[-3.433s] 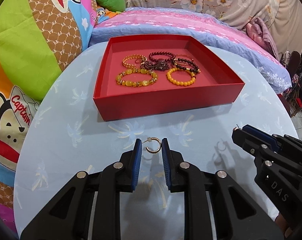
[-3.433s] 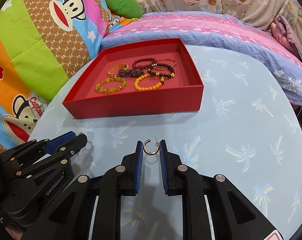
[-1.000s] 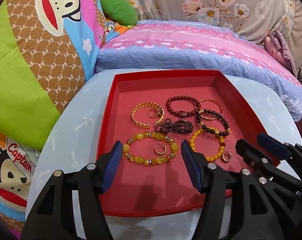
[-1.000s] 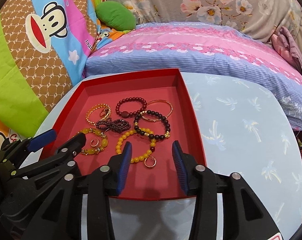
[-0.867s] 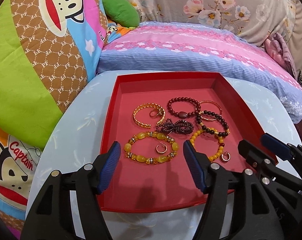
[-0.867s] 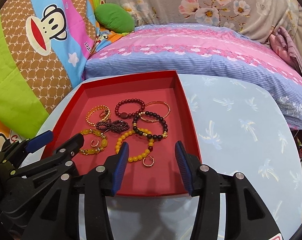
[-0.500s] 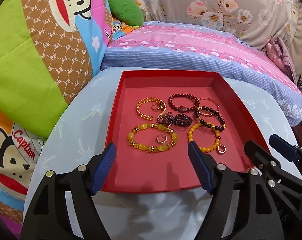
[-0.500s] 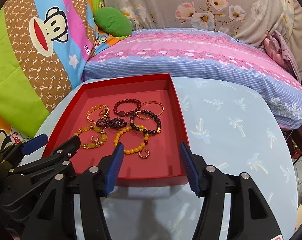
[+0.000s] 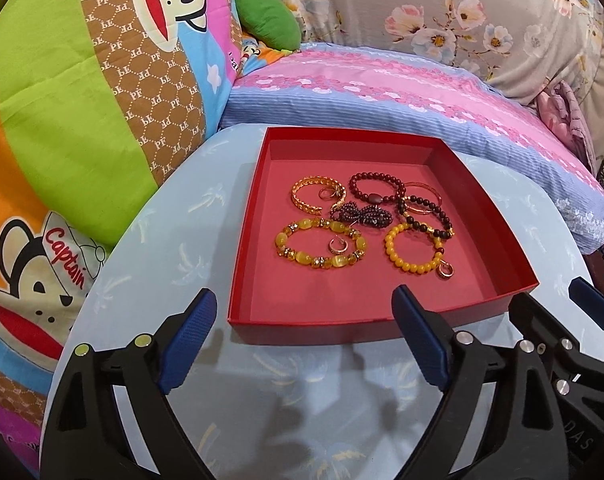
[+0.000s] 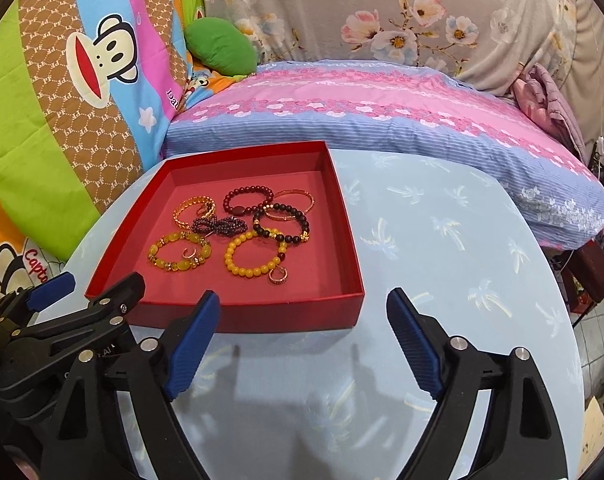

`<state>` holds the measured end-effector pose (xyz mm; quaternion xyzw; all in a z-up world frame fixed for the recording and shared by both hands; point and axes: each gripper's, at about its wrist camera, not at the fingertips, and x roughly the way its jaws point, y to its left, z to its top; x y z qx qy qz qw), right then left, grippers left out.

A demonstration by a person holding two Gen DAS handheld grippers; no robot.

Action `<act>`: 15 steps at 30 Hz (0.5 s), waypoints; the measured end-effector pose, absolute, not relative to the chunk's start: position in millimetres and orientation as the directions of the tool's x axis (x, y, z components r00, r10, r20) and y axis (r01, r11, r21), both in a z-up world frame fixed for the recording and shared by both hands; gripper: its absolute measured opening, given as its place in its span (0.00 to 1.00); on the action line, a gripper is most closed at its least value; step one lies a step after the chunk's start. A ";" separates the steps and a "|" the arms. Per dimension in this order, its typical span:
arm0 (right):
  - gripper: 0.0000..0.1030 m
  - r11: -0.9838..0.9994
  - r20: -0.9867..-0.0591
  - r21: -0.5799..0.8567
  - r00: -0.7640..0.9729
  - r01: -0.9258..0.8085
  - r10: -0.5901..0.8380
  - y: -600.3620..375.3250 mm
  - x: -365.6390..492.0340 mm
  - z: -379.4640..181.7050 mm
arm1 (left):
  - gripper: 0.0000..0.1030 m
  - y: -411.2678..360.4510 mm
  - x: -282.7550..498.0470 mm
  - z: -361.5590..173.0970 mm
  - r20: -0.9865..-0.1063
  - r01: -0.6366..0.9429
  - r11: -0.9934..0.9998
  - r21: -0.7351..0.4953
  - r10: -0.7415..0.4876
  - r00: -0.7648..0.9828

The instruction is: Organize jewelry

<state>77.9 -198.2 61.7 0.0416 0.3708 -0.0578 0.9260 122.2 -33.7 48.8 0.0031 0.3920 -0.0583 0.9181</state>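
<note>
Pulled back toward the near edge since a moment ago, with both earrings now left lying in the box and nothing carried. Round blue table [image 9: 174,248] at the bottom of it all, butted against bright bedding on the far and left sides. Red box [image 9: 302,326] set on the table's far-left part, low-walled so pieces drop in from above and stay corralled. Left gripper [image 9: 302,340] held near the box's front wall, jaws spread wide and empty; right gripper [image 10: 302,338] likewise apart and empty, off the box's near right corner, probably clear for a final look. Bracelets clustered mid-box: yellow glass bracelet [image 9: 319,242] left, amber bead bracelet [image 9: 413,248] right. One hoop earring [image 9: 337,245] resting inside the yellow ring, the other earring [image 9: 445,270] just touching the amber beads' near right side.
</note>
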 end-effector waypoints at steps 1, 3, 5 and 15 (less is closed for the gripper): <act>0.81 0.990 -0.694 0.036 0.716 0.138 -0.075 -198.4 76.3 61.1 | 0.83 -33.8 120.6 48.4 -0.721 0.110 0.993 -0.038 -0.104 0.685; 0.81 0.990 -0.700 0.040 0.711 0.137 -0.071 -199.2 73.9 59.8 | 0.84 -33.9 117.9 47.5 -0.722 0.110 0.993 -0.032 -0.099 0.685; 0.81 0.990 -0.705 0.043 0.706 0.137 -0.067 -199.7 71.3 58.5 | 0.85 -34.0 115.9 46.7 -0.723 0.109 0.993 -0.033 -0.099 0.684; 0.82 0.990 -0.730 0.045 0.681 0.136 -0.060 -198.1 65.1 52.8 | 0.85 -31.9 106.5 42.3 -0.729 0.103 0.994 -0.029 -0.092 0.679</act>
